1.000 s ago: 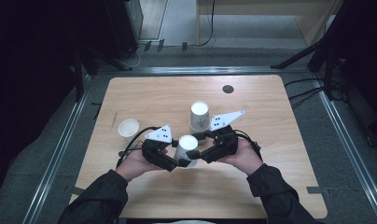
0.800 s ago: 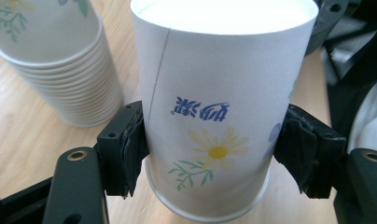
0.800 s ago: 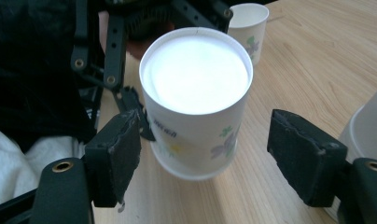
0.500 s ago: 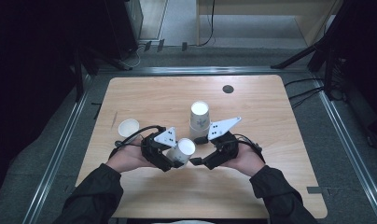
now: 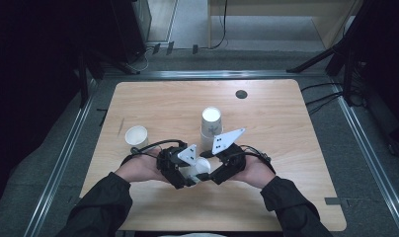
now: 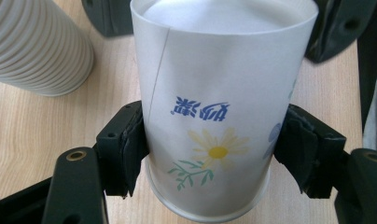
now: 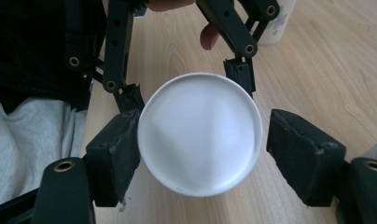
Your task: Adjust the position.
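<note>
A white paper cup (image 6: 219, 84) with a flower print and blue lettering lies level between the two grippers near the table's front middle (image 5: 200, 167). My left gripper (image 6: 214, 158) is shut on its wall, both pads pressing the sides near the rim. My right gripper (image 7: 203, 154) faces the cup's round white base (image 7: 199, 133). Its jaws have just been closing around that base. The left pad (image 7: 116, 149) touches the base and the right pad (image 7: 301, 149) stands a small gap off. In the high view the two grippers meet tip to tip at the cup, left (image 5: 190, 175) and right (image 5: 210, 174).
A stack of upside-down ribbed cups (image 5: 211, 126) stands just beyond the hands and shows in the left gripper view (image 6: 37, 46). A single upright cup (image 5: 136, 136) sits at the left. A dark round plug (image 5: 241, 94) lies at the back. The wooden table's front edge (image 5: 212, 228) is close.
The cup has tipped from near upright to lying level between the grippers. The right gripper has shifted slightly left and nearer, and its jaws have narrowed around the cup's base.
</note>
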Tool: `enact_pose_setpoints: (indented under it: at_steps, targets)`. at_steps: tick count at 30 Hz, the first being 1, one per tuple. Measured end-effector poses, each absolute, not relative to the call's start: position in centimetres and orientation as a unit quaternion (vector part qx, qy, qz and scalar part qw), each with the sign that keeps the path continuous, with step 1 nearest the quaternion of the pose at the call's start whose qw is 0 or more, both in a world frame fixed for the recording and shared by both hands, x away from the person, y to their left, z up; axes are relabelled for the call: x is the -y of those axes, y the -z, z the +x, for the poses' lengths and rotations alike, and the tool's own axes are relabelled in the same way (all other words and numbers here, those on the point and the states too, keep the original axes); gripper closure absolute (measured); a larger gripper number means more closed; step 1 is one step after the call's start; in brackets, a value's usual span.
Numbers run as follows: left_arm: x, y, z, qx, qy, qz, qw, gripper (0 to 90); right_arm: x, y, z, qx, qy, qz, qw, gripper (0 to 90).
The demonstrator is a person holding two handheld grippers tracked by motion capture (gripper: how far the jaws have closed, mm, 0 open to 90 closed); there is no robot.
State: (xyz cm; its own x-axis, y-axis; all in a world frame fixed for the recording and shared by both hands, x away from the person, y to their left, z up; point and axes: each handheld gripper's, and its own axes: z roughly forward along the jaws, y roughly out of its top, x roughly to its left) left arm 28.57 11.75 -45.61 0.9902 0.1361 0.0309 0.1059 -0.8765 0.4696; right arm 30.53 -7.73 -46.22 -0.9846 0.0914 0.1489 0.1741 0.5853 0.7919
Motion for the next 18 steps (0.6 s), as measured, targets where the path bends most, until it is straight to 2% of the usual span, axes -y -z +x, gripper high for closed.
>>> enact_pose_setpoints:
  at_steps: [4,9,18]
  targets:
    - [-11.7,45.8,28.5,-0.060,-0.032,0.969,0.236,29.3,7.6,46.3,30.5,0.893,0.442,-0.067,0.053,34.8]
    - [-11.9,45.8,28.6,-0.065,-0.027,0.966,0.248,28.6,7.6,46.1,30.5,0.894,0.440,-0.071,0.055,35.7]
    - [-13.0,45.2,29.1,-0.093,-0.018,0.948,0.304,15.1,9.0,45.0,30.9,0.875,0.474,-0.087,0.051,35.6]
